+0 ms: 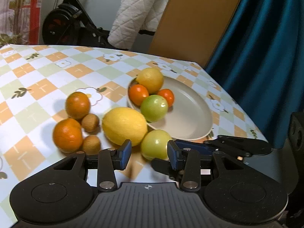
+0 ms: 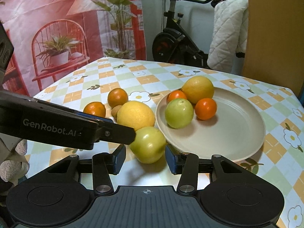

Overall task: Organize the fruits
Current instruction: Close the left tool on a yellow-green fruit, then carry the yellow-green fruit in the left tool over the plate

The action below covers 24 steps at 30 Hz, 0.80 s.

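A beige plate (image 1: 191, 112) (image 2: 237, 131) holds a yellow lemon (image 2: 198, 89), a green apple (image 2: 178, 113) and two small oranges (image 2: 206, 108). On the cloth beside it lie a big yellow lemon (image 1: 124, 125) (image 2: 135, 115), a green apple (image 1: 155, 144) (image 2: 148, 144), two oranges (image 1: 67, 134) and two brown kiwis (image 1: 91, 144). My left gripper (image 1: 150, 152) is open just in front of the loose apple. My right gripper (image 2: 145, 157) is open with its fingers on either side of that apple, not closed on it.
The table has a checked flower cloth (image 1: 47, 76); its right edge runs past the plate. Behind stand an exercise bike (image 2: 176, 43), a white quilt (image 1: 136, 13), a brown board (image 1: 195, 19) and a blue curtain (image 1: 266, 47). The left gripper's body (image 2: 57, 127) crosses the right view.
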Available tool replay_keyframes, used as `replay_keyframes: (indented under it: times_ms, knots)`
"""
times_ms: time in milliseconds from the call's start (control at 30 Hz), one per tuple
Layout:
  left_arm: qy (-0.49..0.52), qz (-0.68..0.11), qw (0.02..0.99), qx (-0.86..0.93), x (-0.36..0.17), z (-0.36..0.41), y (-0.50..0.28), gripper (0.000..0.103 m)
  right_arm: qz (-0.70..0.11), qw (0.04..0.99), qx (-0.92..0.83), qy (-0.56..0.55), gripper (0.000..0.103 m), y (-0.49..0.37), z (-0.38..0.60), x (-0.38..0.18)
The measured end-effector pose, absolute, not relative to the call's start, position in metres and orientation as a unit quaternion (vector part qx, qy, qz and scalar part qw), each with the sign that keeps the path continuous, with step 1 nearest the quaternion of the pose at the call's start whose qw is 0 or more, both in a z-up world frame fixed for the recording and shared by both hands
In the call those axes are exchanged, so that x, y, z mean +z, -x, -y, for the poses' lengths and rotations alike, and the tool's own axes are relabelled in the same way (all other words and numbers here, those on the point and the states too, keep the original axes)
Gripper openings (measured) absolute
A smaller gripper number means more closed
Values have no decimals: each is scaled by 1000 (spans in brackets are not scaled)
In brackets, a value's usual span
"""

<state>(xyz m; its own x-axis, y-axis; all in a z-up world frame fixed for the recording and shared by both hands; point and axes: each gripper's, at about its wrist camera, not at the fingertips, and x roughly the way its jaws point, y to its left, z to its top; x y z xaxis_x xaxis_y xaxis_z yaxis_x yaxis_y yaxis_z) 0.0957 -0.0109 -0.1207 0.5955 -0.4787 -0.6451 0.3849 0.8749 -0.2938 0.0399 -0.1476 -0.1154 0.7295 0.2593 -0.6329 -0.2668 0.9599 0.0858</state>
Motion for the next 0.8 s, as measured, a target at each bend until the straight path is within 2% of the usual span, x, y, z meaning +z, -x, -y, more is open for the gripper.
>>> replay_keyframes:
  times_ms: [800]
  knots:
    - [67,-397,877,-261,-132,22,-111,43,-326,935,139,8,38,-40,150,-119]
